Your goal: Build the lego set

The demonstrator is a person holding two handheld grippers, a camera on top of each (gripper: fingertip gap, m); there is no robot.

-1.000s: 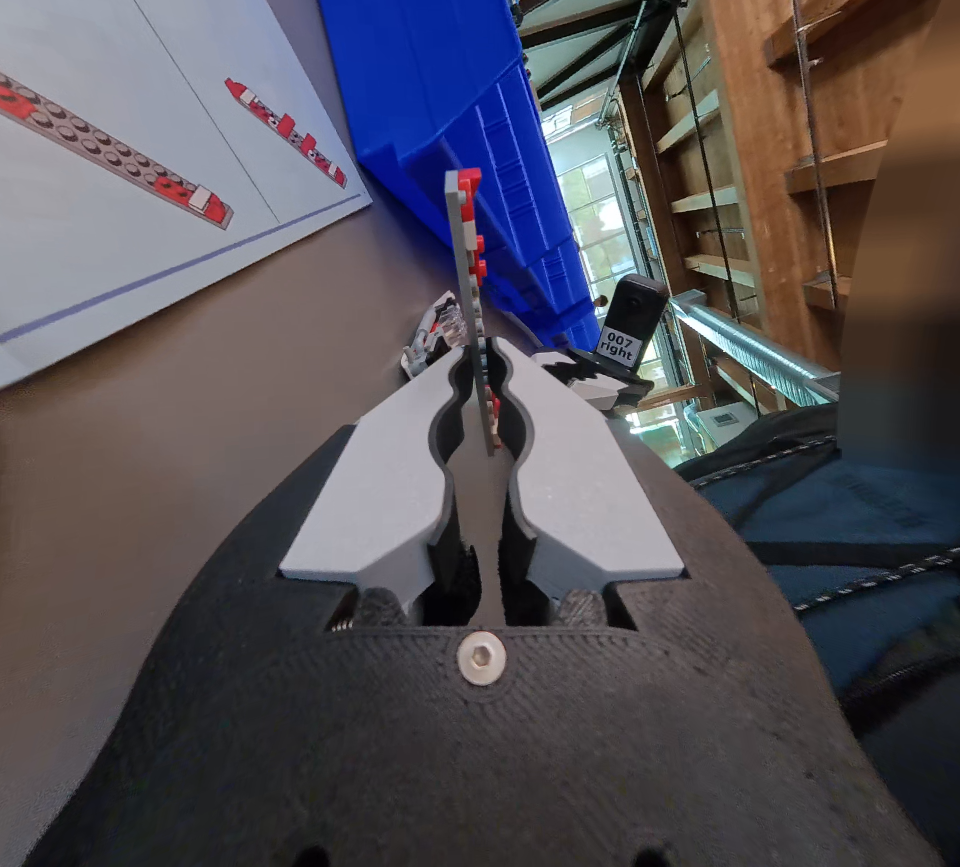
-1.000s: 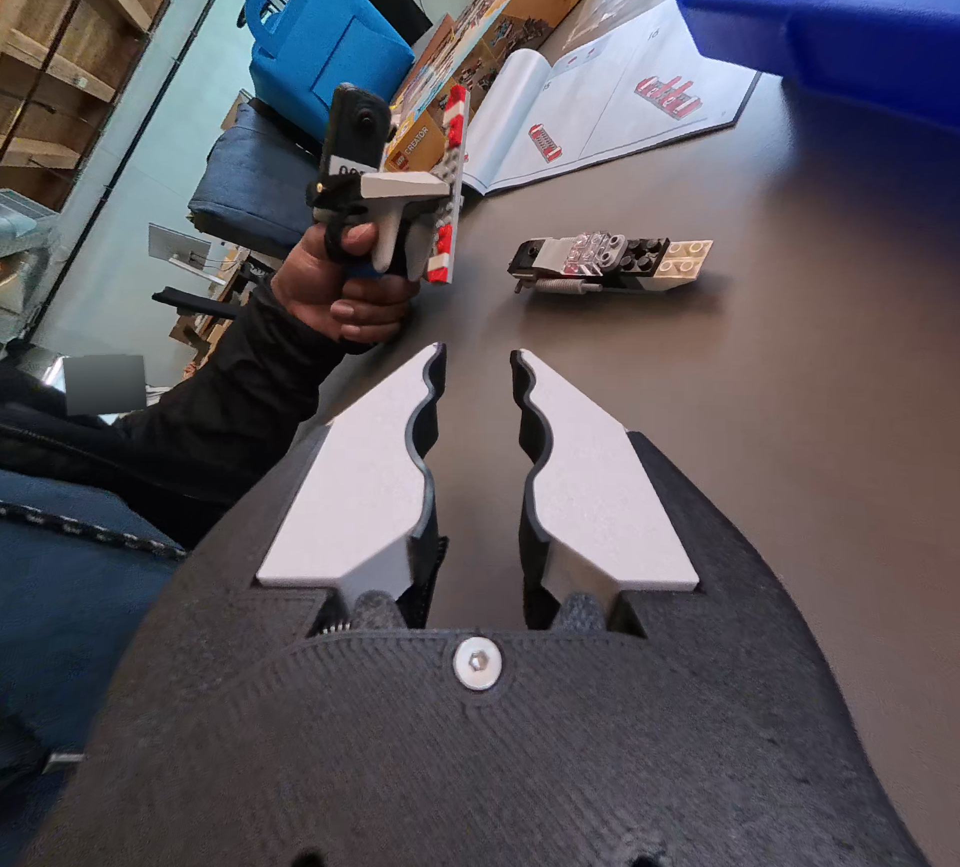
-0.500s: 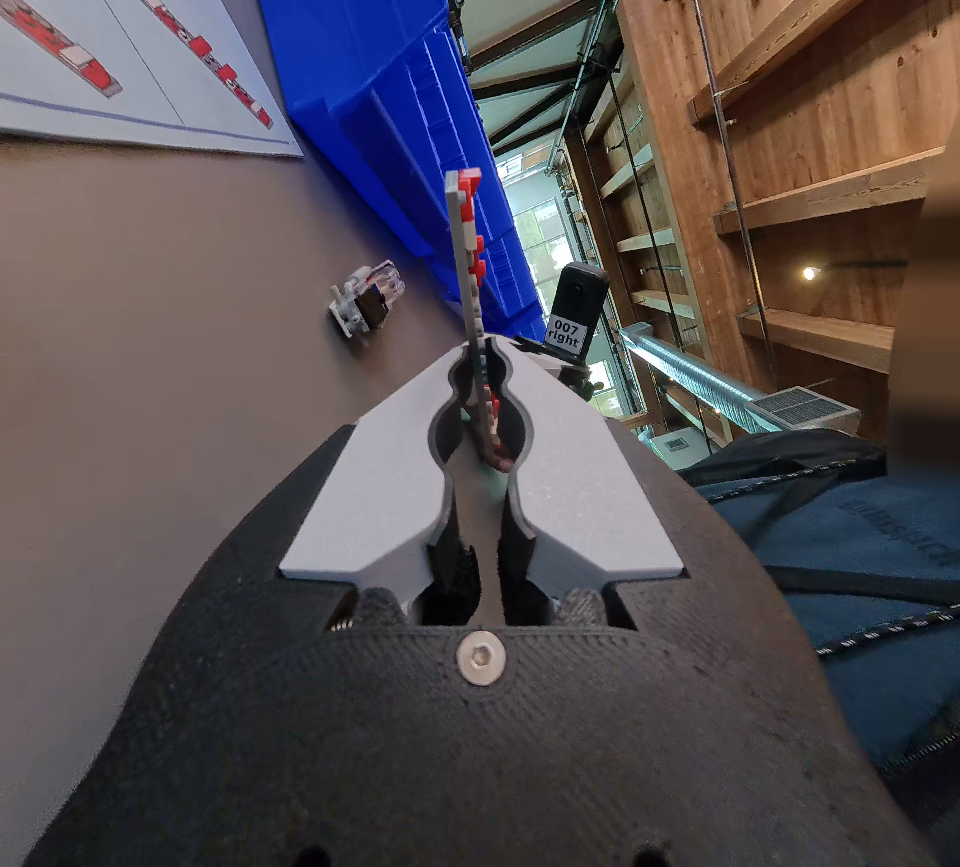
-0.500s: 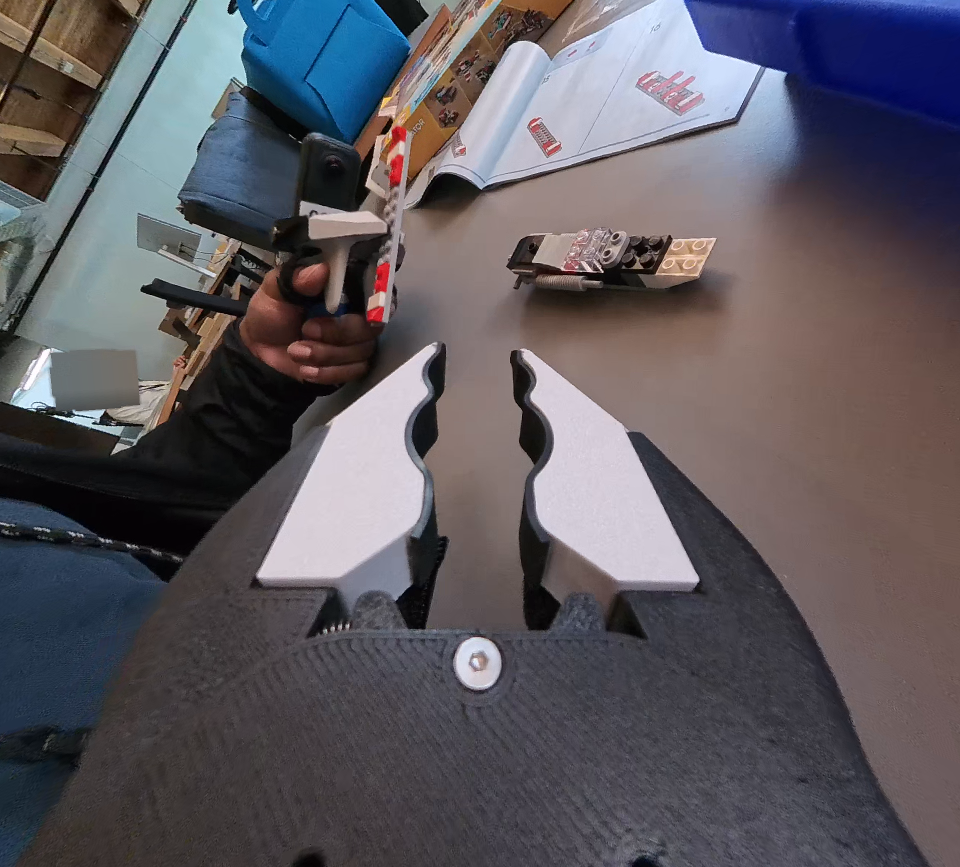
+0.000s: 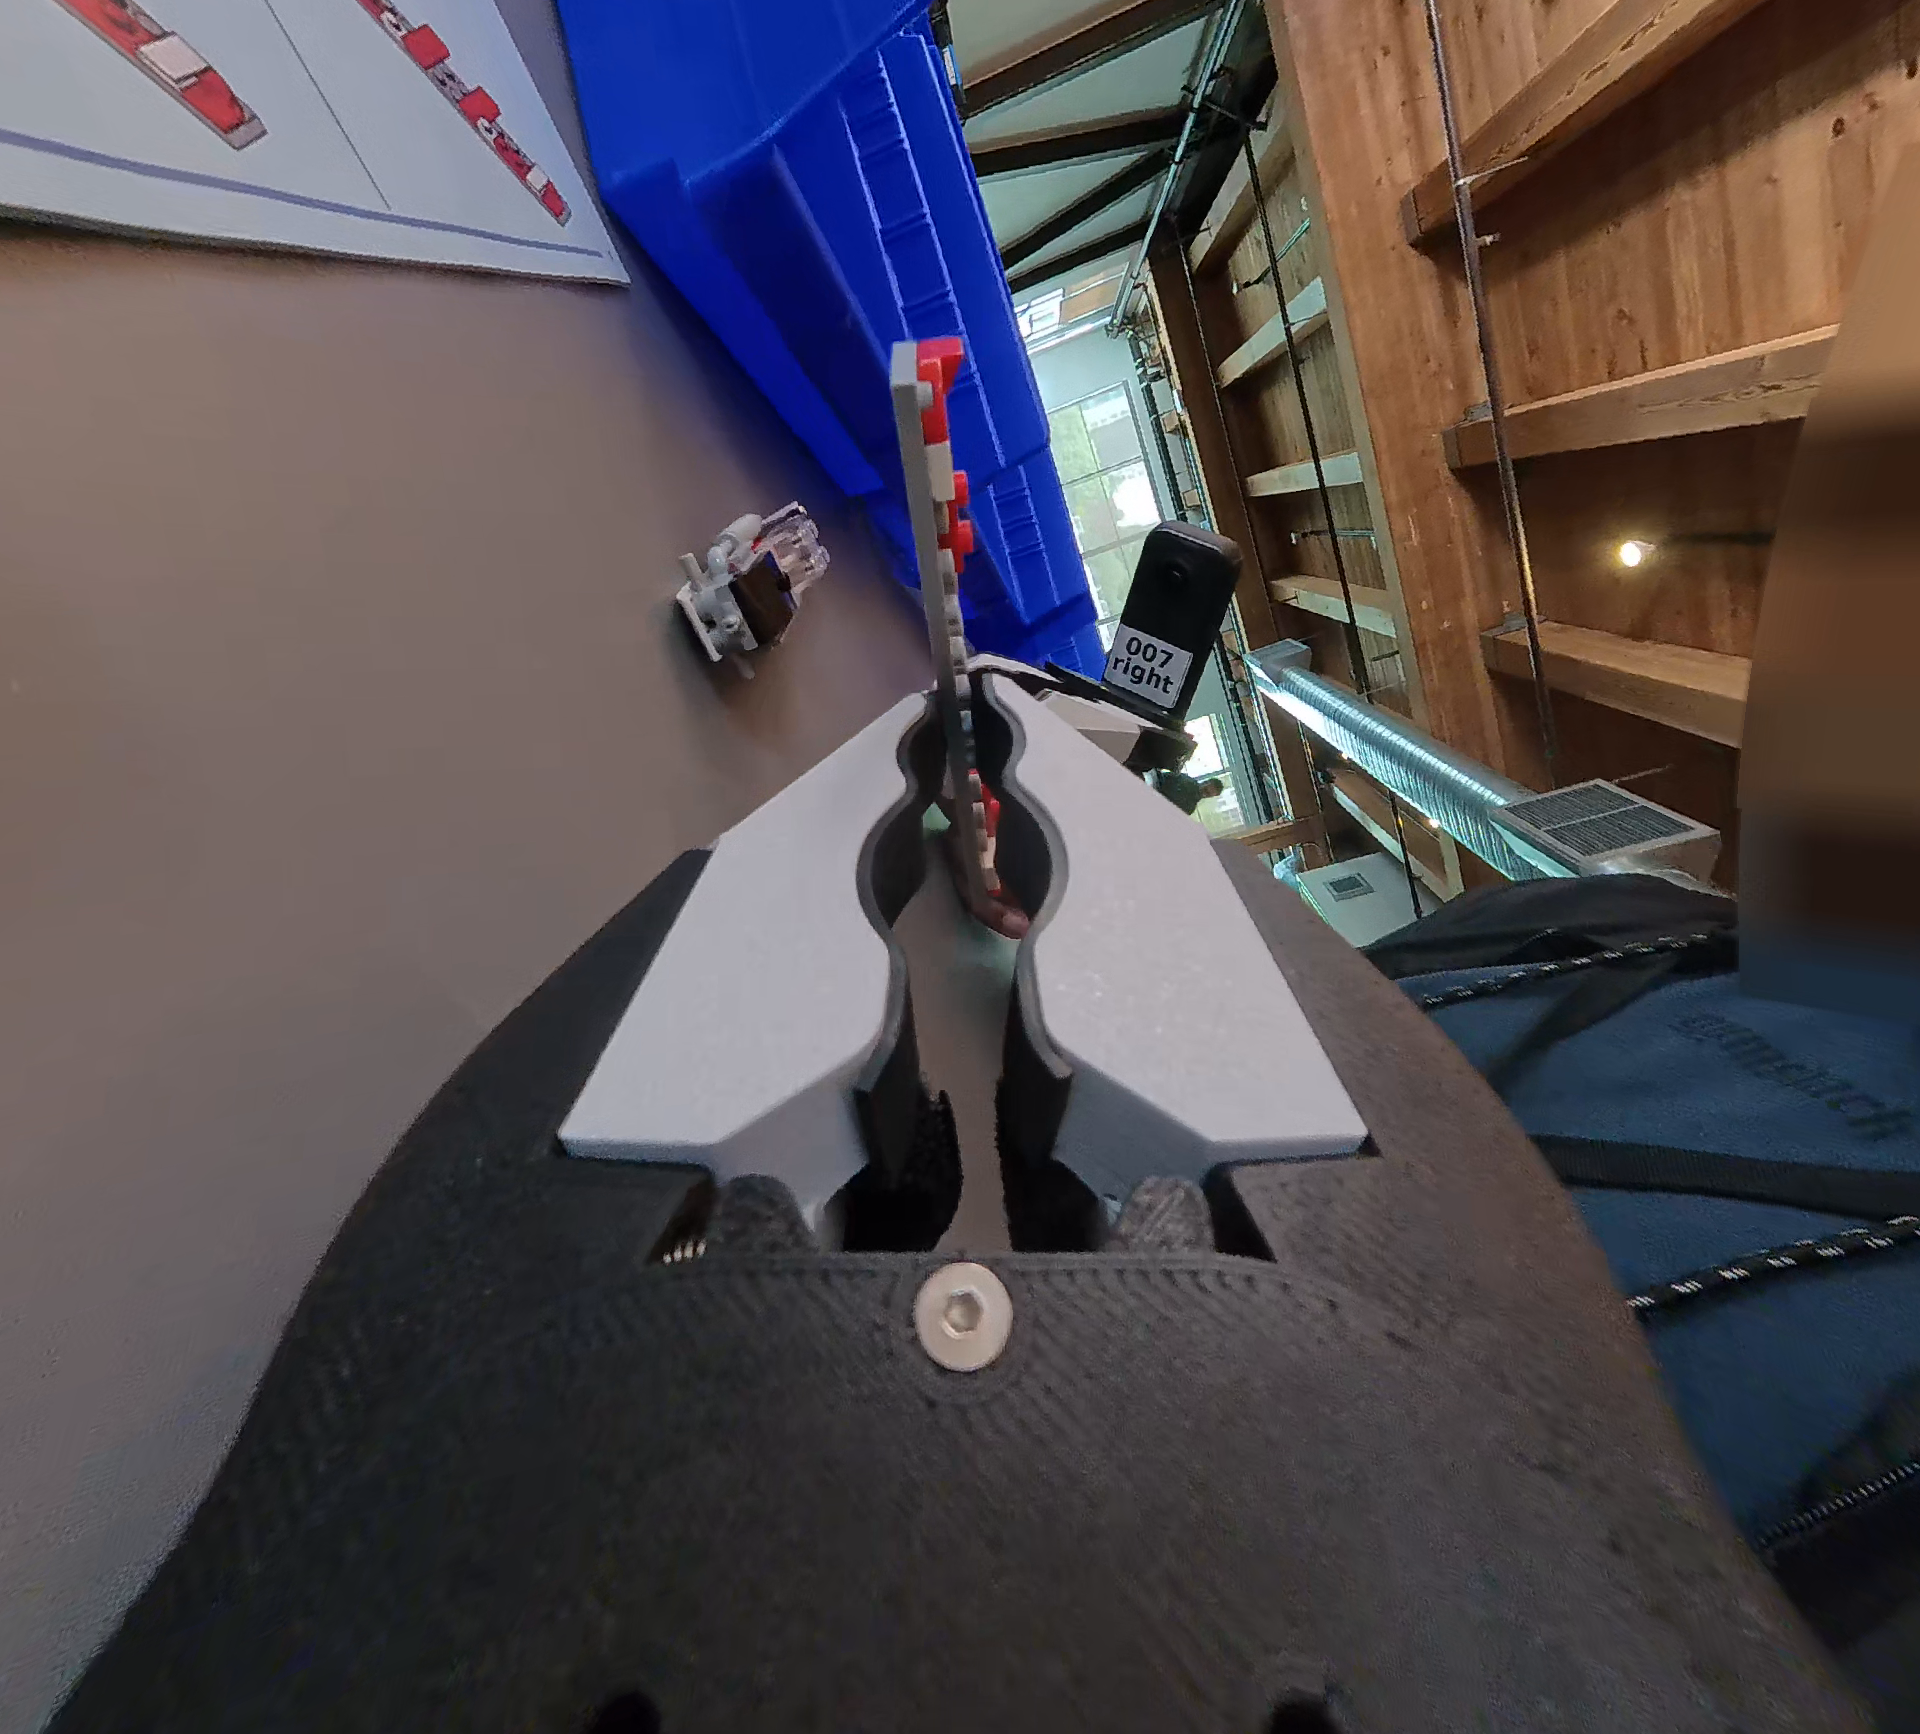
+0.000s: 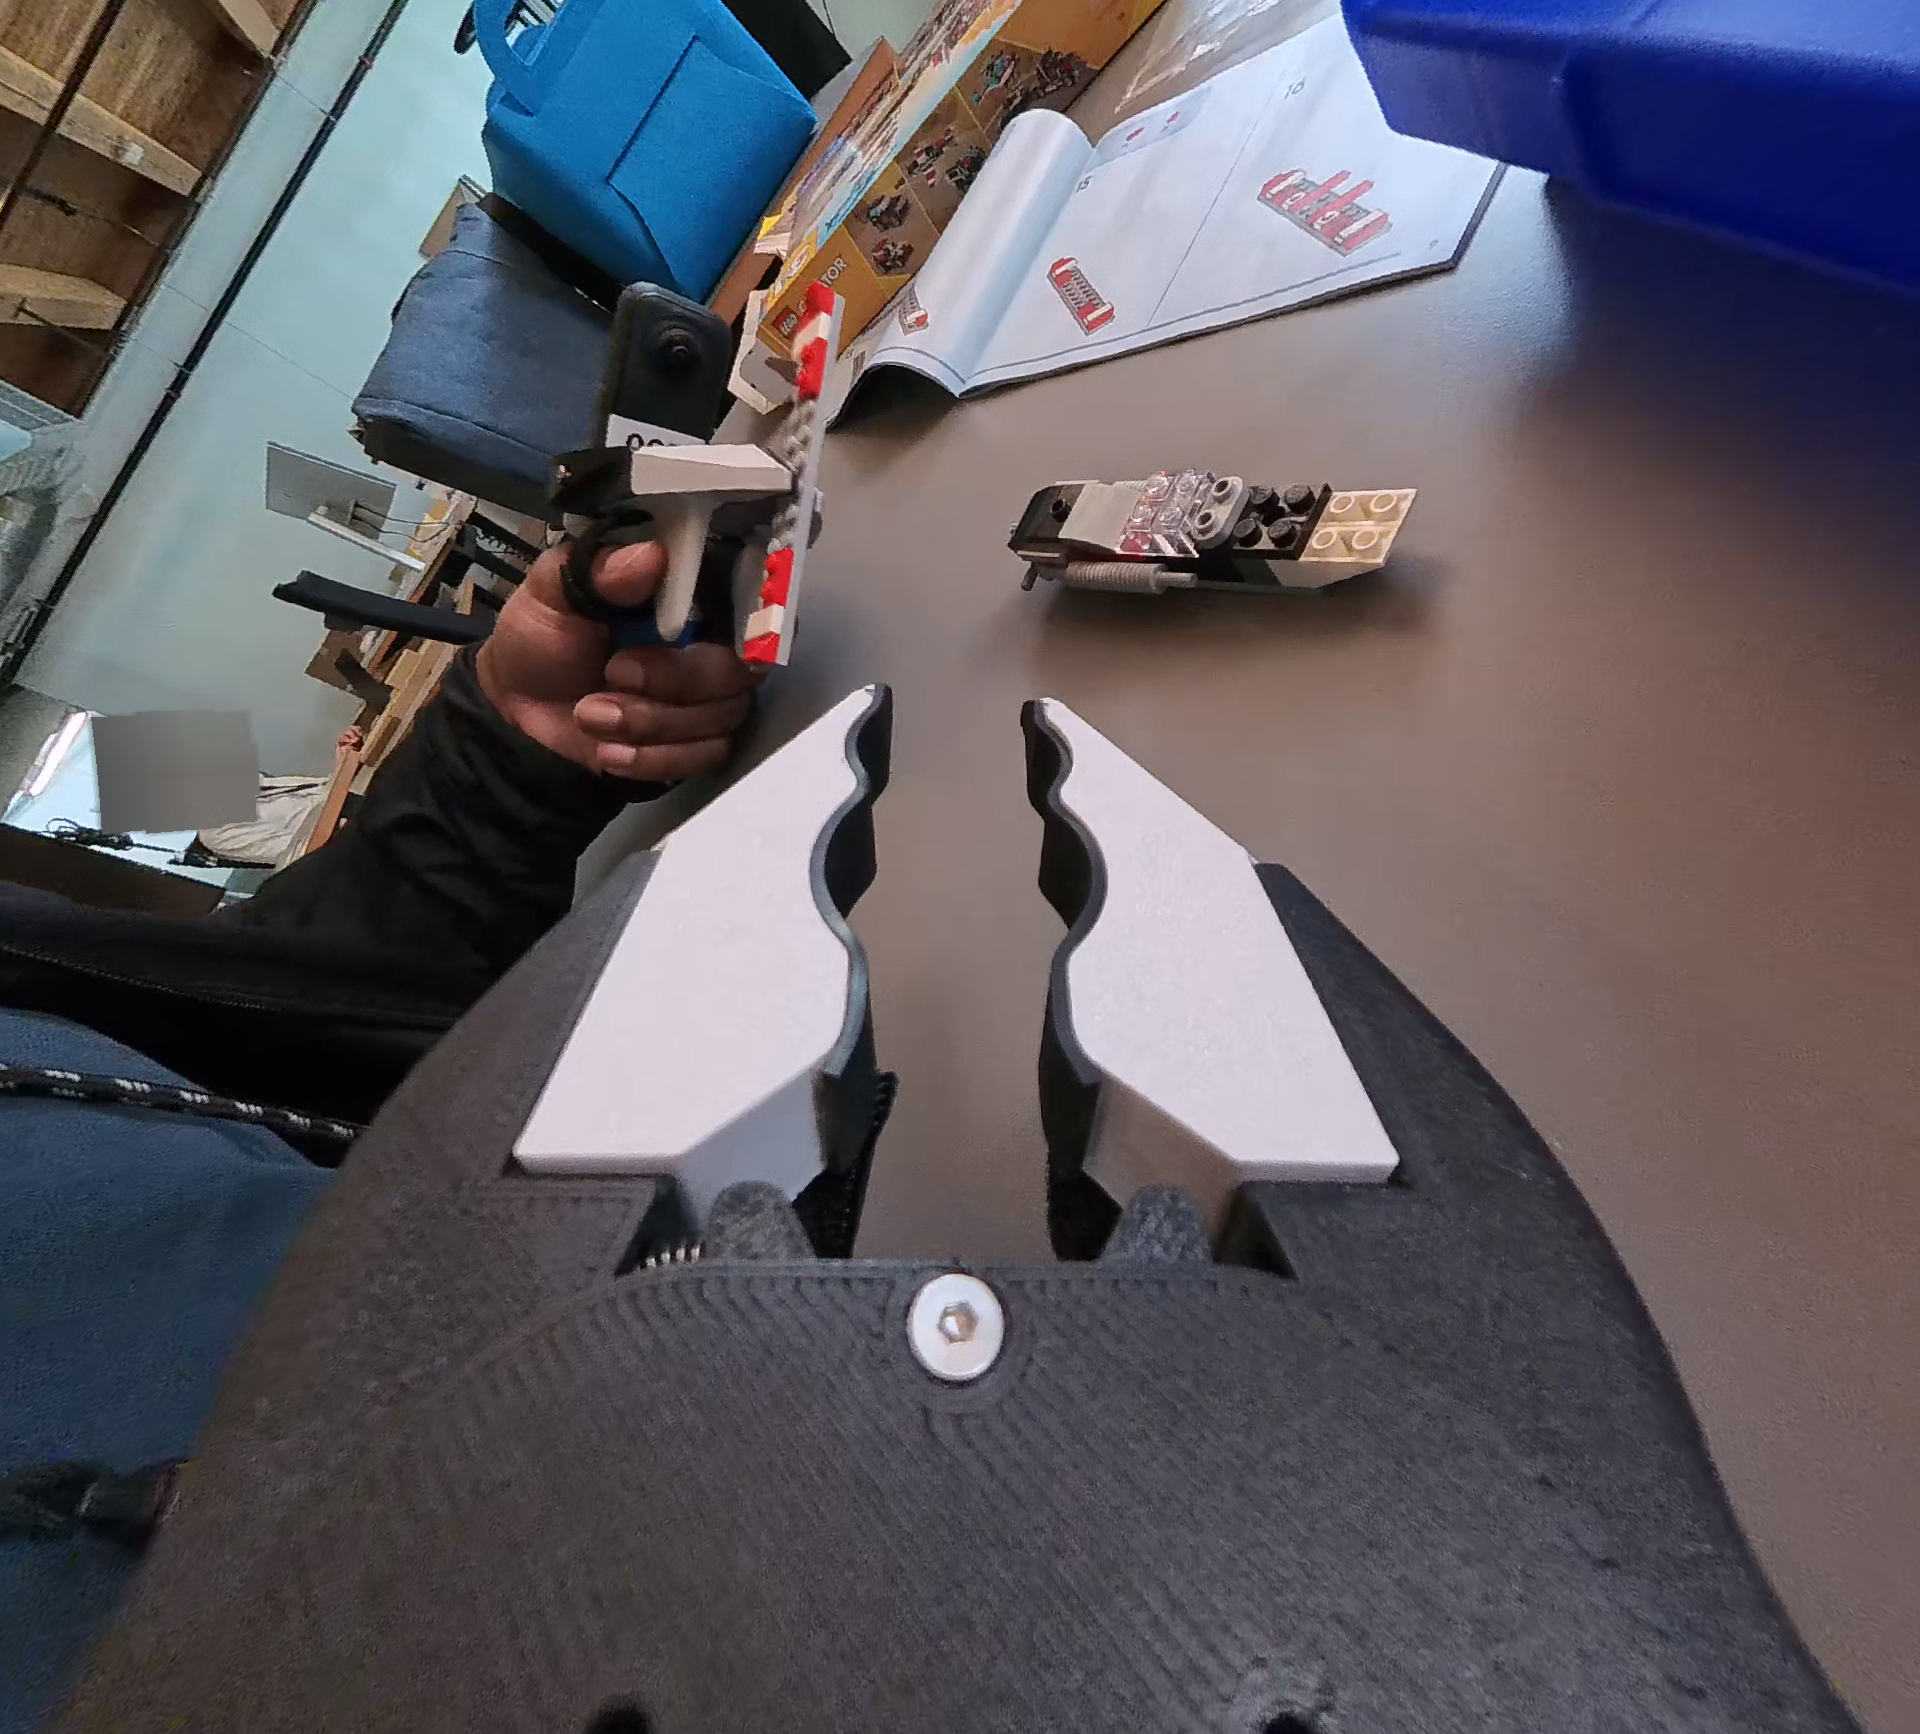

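My left gripper (image 5: pixel 961 697) is shut on a long grey lego strip with red and white pieces (image 5: pixel 928 500), which sticks out past the fingertips, held above the table. The same strip (image 6: pixel 795 479) shows upright in the right wrist view, held by the left gripper (image 6: pixel 795 505) in a person's hand (image 6: pixel 613 676). My right gripper (image 6: pixel 956 708) is open and empty, low over the dark table. A small black, grey and tan lego assembly (image 6: pixel 1216 526) lies on the table ahead of it; it also shows in the left wrist view (image 5: pixel 750 588).
A blue bin (image 6: pixel 1642 11) stands at the far right; it also shows in the left wrist view (image 5: pixel 748 84). An open instruction booklet (image 6: pixel 1195 230) and a yellow set box (image 6: pixel 966 84) lie beyond the assembly. A blue bag (image 6: pixel 634 115) stands off the table's left. One gripper's finger ends stand about 11 cm off the other's.
The left gripper with the strip has shifted and turned a little; in the right wrist view it dipped left, then came back right. The right gripper has stayed open and nearly still.
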